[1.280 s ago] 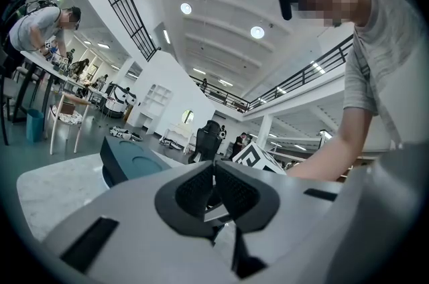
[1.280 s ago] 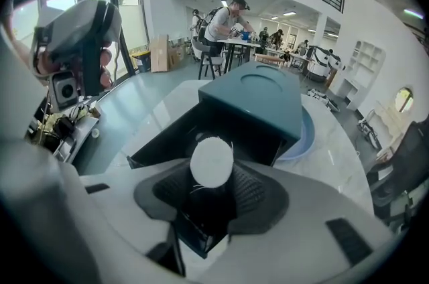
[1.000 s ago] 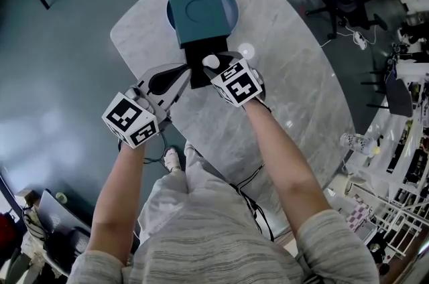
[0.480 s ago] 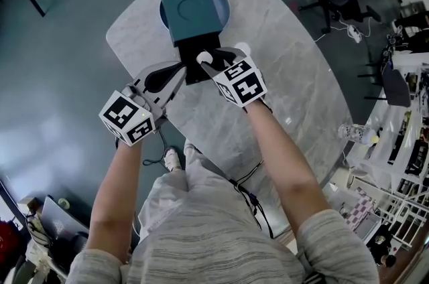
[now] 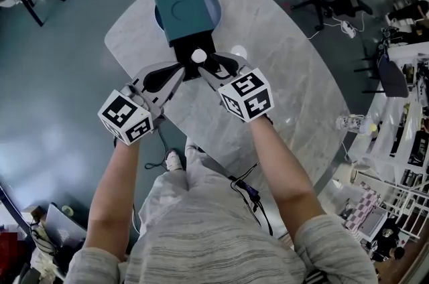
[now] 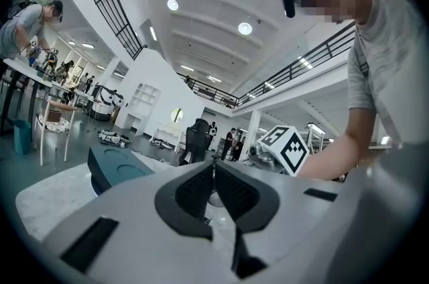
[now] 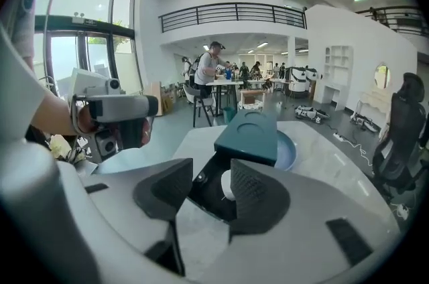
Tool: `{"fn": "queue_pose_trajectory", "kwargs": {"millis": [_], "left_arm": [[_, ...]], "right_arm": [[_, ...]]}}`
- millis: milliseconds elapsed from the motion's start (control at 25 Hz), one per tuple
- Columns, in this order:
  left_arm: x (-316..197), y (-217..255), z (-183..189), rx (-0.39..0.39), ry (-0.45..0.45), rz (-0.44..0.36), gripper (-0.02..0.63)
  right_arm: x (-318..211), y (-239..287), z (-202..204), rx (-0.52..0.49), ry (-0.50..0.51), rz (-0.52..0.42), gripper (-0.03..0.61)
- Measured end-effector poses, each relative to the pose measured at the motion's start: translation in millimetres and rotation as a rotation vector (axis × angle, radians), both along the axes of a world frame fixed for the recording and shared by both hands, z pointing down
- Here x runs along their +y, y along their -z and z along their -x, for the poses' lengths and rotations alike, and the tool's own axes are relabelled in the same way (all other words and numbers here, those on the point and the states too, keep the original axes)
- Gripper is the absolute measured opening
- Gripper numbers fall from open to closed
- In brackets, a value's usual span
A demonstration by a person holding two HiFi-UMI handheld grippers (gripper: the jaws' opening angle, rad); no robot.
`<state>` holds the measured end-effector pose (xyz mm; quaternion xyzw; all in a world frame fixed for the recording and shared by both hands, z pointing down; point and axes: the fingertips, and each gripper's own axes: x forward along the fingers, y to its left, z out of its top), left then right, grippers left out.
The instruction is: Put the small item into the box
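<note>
the small item (image 7: 226,184), a smooth white round piece, lies in the black tray (image 7: 209,199) jutting from the matte teal box (image 7: 247,135) on the veined marble table (image 5: 288,68). the right gripper (image 7: 211,175) hangs above it with its ribbed dark pads spread wide, just narrowed a little and gripping nothing. the left gripper (image 6: 214,167) has its pads pressed together, empty.

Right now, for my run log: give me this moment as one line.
right hand-held gripper: open, jaws just narrowing, holds nothing | left hand-held gripper: shut | white item: in drawer of box
</note>
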<state>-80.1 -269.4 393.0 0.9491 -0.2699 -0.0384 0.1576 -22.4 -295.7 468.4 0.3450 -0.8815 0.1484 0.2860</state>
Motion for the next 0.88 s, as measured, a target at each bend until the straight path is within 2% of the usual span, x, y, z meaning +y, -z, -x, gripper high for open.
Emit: {"fn": "queue_pose_trajectory", "kwargs": {"millis": [320, 680, 880], "left_arm": [[16.4, 17.6, -9.0, 0.002, -0.03, -0.027, 0.025], [49.1, 33.4, -15.4, 0.013, -0.05, -0.045, 0.025], [72.1, 45.5, -15.3, 0.024, -0.059, -0.056, 0.025]], "right_arm": [[29.1, 43.6, 0.9, -0.089, -0.019, -0.073, 0.166], [71.0, 81.5, -0.8, -0.133, -0.018, -0.15, 0.067], [94.9, 103.6, -2.8, -0.162, -0.041, -0.196, 0.043]]}}
